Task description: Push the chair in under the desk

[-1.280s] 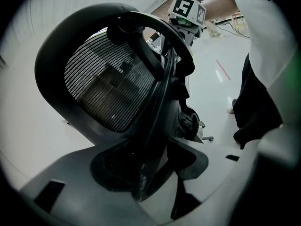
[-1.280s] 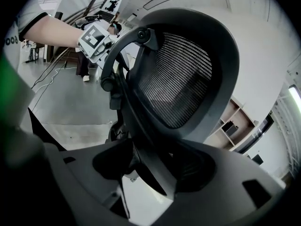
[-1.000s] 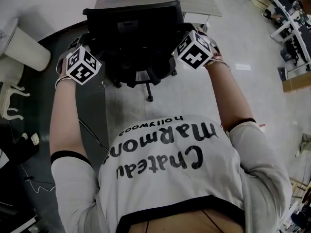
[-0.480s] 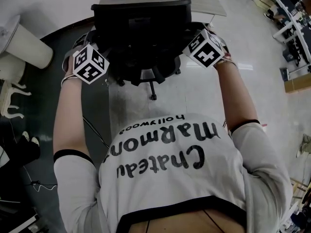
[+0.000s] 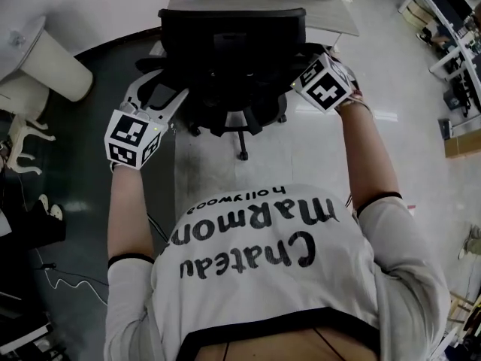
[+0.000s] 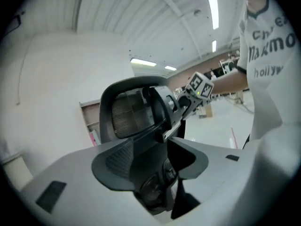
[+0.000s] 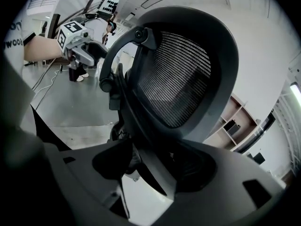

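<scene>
Right now the chair (image 5: 229,59) sits straight ahead of both hand-held grippers and between them. Its mesh back faces them and its top edge is about level with the near edge of the desk (image 5: 331,17), which lies beyond it. The wheeled base shows on the grippers' side of the backrest, so I judge the push to be under way and not finished.

My left hand-held gripper (image 6: 162,149) has its jaws apart. A dark part of the chair's left side shows in the gap, and I cannot tell whether either jaw touches it. My right hand-held gripper (image 7: 157,161) likewise has its jaws spread, with the grey strut behind the backrest running through the gap and nothing squeezed.

As I read it, the next move calls for both to bear on the chair evenly and drive it straight ahead, since a lopsided shove could swivel it or roll it off line on its castors.

By count: one chair, one desk, two hand-held grippers, and one white bin (image 5: 46,70) well off to the left of the left one
</scene>
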